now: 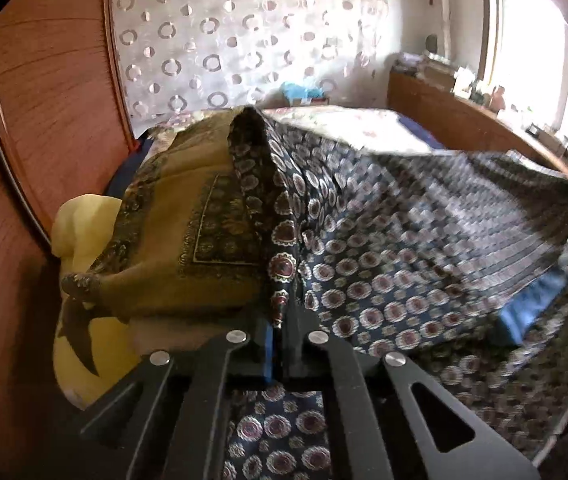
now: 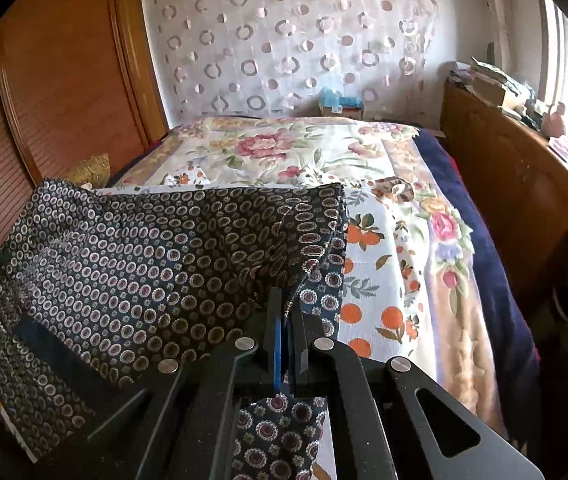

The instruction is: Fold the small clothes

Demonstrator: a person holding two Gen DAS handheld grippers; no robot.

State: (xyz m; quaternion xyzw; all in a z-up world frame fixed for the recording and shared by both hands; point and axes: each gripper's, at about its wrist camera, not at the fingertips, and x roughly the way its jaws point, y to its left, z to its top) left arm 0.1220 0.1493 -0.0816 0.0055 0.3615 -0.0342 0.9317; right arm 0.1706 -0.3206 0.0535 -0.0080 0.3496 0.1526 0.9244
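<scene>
Two tools (image 1: 280, 320) (image 2: 286, 316) pinching patterned cloth (image 2: 144, 248) edges above floral bedspread (image 2: 396, 240).

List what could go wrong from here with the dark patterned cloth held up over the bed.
1. The left gripper pinches only a narrow edge of the dark navy cloth with round medallion print; it may slip out.
2. The right gripper also grips near a hem, so tension between the two could pull one free.
3. The hanging cloth may drag the olive-gold patterned fabric beside it.
</scene>
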